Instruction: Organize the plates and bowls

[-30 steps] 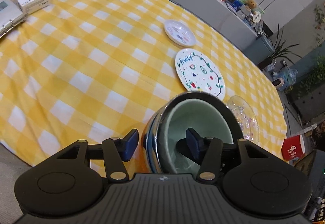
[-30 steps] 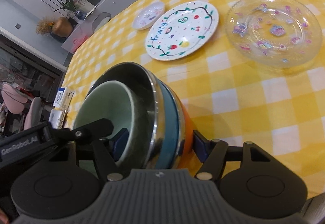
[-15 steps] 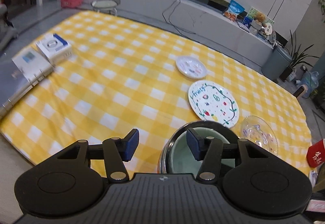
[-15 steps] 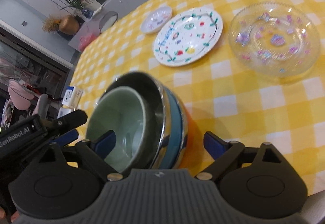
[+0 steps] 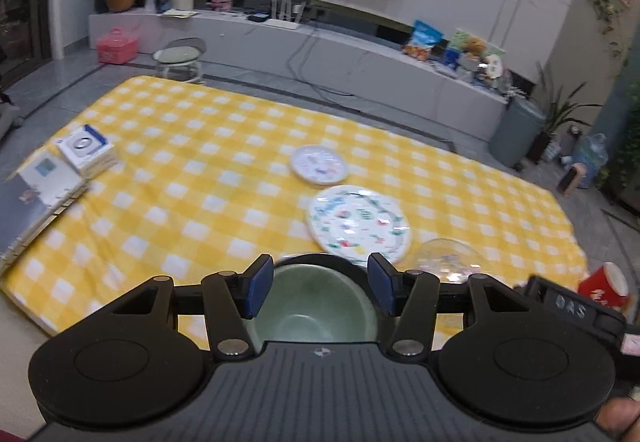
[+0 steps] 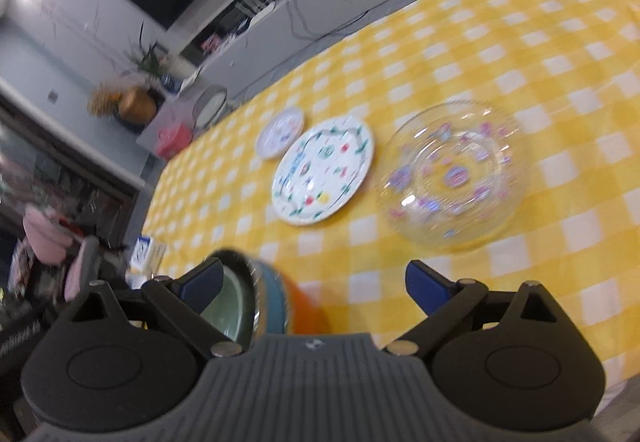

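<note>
left gripper (image 5: pixel 318 290): spread, held nothing
right gripper (image 6: pixel 314 284): spread wide, held nothing
bowls (image 5: pixel 320 308): stacked on the bench (image 5: pixel 208 177), below both grippers
plates (image 6: pixel 323 169): three in a row past the bowls

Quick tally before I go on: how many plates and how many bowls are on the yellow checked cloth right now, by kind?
Plates: 3: small white plate, fruit-pattern plate, clear glass plate.
Bowls: 4, nested in one stack: pale green bowl, steel bowl, blue bowl, orange bowl.
Total: 7.
</note>
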Tool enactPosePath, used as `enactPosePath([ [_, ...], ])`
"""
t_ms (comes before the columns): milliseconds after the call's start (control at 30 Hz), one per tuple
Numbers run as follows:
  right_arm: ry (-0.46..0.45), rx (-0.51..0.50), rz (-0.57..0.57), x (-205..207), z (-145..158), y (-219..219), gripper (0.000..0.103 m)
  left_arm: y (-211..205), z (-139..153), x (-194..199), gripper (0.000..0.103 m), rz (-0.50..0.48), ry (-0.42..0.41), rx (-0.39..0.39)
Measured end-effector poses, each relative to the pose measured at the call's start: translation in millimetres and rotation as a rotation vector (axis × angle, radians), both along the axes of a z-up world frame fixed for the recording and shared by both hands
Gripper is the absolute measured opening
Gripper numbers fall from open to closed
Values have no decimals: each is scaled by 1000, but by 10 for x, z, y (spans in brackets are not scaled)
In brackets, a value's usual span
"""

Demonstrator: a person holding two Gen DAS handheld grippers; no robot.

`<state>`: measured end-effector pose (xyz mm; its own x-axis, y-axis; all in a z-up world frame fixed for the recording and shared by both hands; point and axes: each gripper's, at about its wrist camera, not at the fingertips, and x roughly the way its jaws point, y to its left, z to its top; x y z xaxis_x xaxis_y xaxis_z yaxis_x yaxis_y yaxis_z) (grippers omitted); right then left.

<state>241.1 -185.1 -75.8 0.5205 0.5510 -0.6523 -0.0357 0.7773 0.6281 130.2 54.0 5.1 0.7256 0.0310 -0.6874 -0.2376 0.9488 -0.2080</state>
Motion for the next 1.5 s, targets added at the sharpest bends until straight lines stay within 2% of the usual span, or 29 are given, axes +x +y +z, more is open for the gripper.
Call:
enactPosePath([
  [67,-1,17,-39,16,20,-178,96,-119,12,-2,62,-19,-19,-20],
  [200,-5,49,-116,34,25,-545,96,-479,-50,15,62,-49,-63,22],
  [300,4,69,-180,33,-42,-773,96,-696,-184,75,62,-68,-68,-33],
  [467,53,62,-214,96,-283,-893,94,-1043,-457,266,62,-148,-3,-104],
  [567,106,53,-236,134,-451,-923,82,-1240,-642,397,62,-191,55,-74],
  [667,126,73,-267,143,-617,-966,76,-1308,-857,459,62,-158,94,-87],
  [733,128,135,-296,144,-717,-1025,74,-1282,-981,531,55,-123,118,-131],
  [767,131,168,-310,145,-771,-1048,74,-1255,-1046,571,53,-102,131,-163],
  [833,145,222,-325,151,-868,-1068,71,-1199,-1169,618,41,-54,165,-235],
  [933,158,268,-331,186,-983,-1063,71,-1125,-1393,666,36,-4,202,-366],
  [1033,154,297,-332,199,-1030,-1043,70,-1048,-1540,651,31,88,164,-458],
  [1167,148,343,-347,228,-1081,-1060,70,-1014,-1585,617,31,153,59,-484],
  [1500,168,402,-382,240,-1132,-1101,66,-1102,-1655,603,34,220,-22,-482],
])
